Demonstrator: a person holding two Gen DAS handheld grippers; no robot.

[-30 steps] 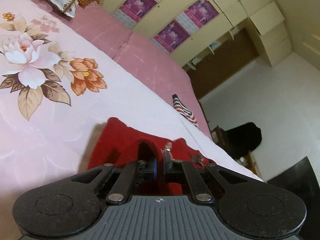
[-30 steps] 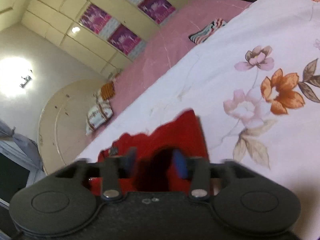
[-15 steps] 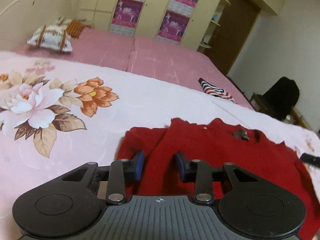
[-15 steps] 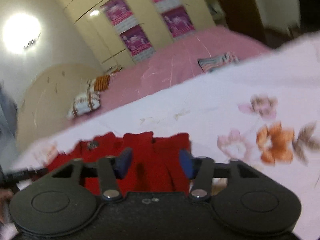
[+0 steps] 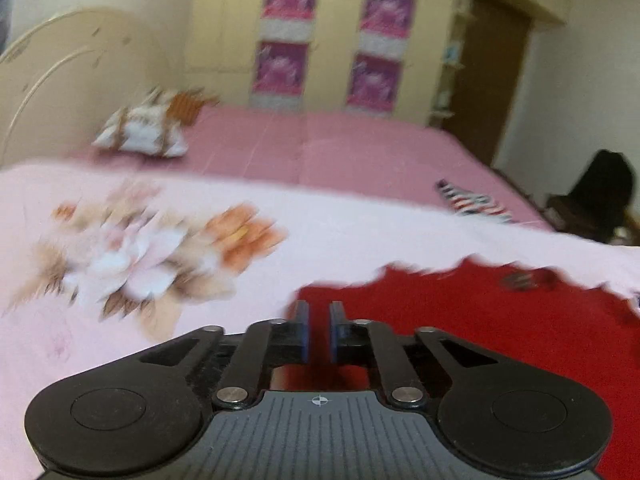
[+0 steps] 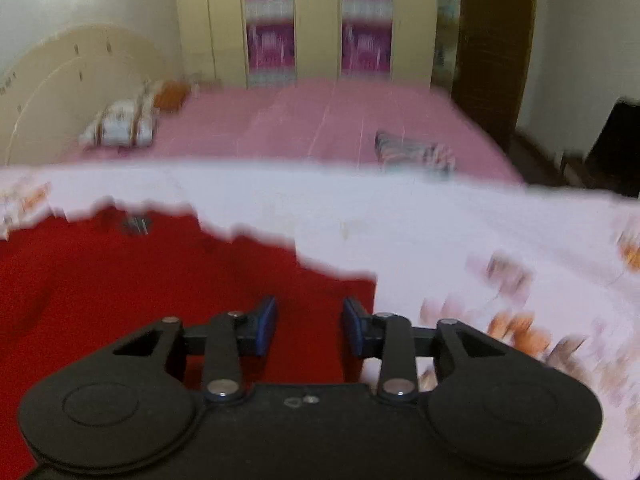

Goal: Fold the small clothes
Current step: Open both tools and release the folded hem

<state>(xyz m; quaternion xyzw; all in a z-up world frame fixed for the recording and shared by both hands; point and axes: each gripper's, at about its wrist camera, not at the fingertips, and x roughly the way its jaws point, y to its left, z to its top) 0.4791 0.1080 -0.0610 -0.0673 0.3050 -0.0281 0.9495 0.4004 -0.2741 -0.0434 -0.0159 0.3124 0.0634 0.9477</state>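
The red garment (image 5: 480,332) lies flat on the floral sheet (image 5: 360,232), spread sideways across the bed with its long axis running left to right and its ragged upper edge toward the pink bedcover (image 5: 340,148) beyond. At the garment's left end hovers the left gripper (image 5: 319,334), jaws closing, a narrow empty gap between the pads. At the garment's right end hovers the right gripper (image 6: 310,330), jaws closing too, set wider, with nothing pinched. A striped cloth (image 6: 416,154) lies beyond the garment on the pink cover.
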